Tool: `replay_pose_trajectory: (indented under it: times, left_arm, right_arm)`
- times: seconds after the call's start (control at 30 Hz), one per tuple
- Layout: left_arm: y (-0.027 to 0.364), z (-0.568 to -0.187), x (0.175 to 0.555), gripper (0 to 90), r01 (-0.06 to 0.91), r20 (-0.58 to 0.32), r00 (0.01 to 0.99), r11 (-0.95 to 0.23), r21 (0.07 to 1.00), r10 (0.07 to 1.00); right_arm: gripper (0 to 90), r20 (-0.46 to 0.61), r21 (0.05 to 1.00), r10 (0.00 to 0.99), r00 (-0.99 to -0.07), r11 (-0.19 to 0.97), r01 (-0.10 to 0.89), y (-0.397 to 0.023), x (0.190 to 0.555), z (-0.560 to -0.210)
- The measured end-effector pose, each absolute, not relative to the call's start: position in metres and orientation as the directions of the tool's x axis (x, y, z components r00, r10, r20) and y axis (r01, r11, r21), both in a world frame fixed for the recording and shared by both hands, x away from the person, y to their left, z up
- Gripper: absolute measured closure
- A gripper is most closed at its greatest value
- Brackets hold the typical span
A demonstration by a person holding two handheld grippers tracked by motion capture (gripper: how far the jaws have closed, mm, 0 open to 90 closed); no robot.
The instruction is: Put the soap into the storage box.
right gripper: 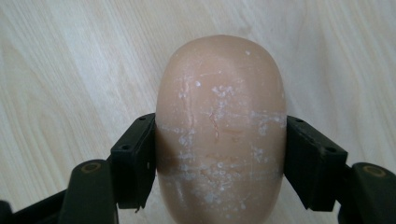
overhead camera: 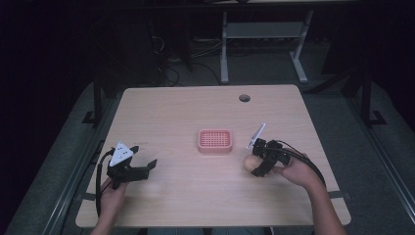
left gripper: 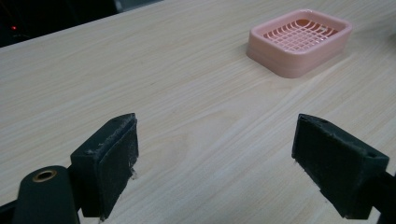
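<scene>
Right gripper view: right gripper (right gripper: 219, 154) clamps the soap bar (right gripper: 219, 130) (peach, scuffed).

Peach soap (right gripper: 219, 130), white-flecked; pink grid-patterned dish (left gripper: 300, 41)

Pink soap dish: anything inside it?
Nothing on the grid of the pink soap dish; below the grid cannot be seen. The soap bar sits clamped in the right gripper.
</scene>
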State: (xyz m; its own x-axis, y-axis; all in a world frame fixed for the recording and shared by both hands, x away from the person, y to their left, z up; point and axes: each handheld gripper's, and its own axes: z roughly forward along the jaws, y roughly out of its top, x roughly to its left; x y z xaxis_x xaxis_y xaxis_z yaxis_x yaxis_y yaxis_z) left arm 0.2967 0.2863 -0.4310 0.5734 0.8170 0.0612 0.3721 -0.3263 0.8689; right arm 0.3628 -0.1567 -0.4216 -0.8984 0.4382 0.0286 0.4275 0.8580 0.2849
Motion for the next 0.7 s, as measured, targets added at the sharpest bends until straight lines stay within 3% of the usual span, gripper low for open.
replay_pose_trajectory:
  times: [0.7]
  left_arm:
    - [0.285,-0.431,0.297,14.3,0.376,0.056,0.574,-0.323,0.869,0.817]
  right_arm:
    - [31.5,0.031,0.288,0.394,-0.919,0.877,0.385,-0.130,0.385,-0.406]
